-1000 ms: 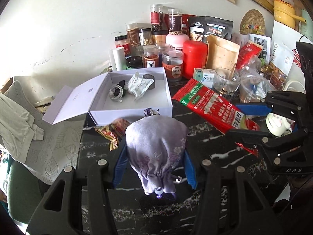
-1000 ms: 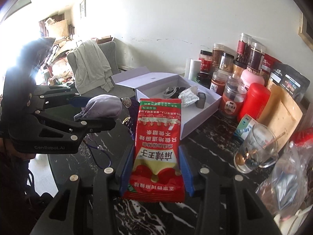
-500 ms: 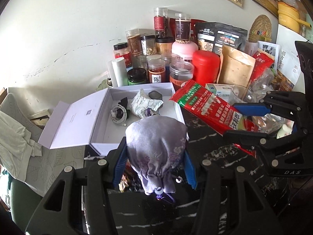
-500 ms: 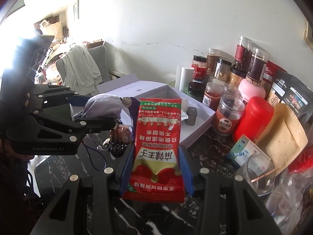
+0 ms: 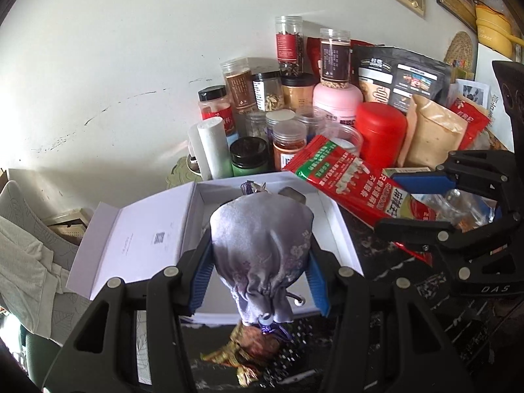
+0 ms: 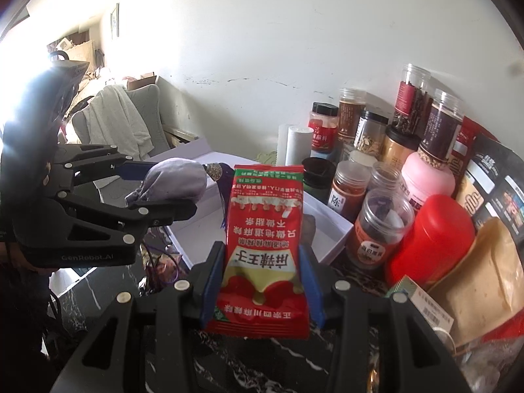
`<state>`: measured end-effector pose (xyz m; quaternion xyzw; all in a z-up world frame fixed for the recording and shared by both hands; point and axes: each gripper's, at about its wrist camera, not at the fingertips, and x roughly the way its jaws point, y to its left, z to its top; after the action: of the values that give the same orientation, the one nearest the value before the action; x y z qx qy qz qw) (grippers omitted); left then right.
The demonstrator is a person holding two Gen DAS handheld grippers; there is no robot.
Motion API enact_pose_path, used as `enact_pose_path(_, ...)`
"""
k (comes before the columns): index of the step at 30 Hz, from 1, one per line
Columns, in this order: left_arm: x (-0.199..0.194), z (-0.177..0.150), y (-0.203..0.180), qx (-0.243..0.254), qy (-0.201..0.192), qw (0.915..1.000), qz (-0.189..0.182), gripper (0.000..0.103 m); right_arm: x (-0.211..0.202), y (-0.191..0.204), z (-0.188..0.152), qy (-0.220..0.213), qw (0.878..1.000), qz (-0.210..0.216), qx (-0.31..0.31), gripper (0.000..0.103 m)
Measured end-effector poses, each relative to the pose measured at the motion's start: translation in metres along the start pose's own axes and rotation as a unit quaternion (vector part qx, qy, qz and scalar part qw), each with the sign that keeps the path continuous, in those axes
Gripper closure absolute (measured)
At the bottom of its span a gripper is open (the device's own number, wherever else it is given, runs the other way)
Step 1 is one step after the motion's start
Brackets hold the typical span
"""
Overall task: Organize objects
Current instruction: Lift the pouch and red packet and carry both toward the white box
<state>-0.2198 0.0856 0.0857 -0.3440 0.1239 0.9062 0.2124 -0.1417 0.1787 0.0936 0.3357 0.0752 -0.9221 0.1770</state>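
From the left wrist, the left gripper (image 5: 260,262) clamps a lilac drawstring pouch (image 5: 262,249) over the open white box (image 5: 340,226); its dangling cord could snag the rim. From the right wrist, the right gripper (image 6: 262,281) pinches a red snack packet (image 6: 263,245) beside crowded jars (image 6: 383,226), which a careless swing could topple.

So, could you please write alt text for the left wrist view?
The left claw grips a lilac drawstring pouch above an open white box on a dark marbled table. On the right, the right claw holds a red snack packet; jars crowd the wall behind.
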Motion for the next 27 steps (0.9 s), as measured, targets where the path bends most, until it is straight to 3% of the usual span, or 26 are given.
enact_pose_path(19, 0.11, 0.036, 0.049, 0.0, 0.011, 0.9998, 0.019, 0.054, 0.09, -0.029, 0.042, 0.018, 0.999, 0.005, 0.027, 0.058)
enact_pose_path(27, 0.15, 0.031, 0.055, -0.004, 0.034, 0.9993, 0.016, 0.054, 0.123, -0.041, 0.048, 0.027, 0.999, 0.005, 0.042, 0.058)
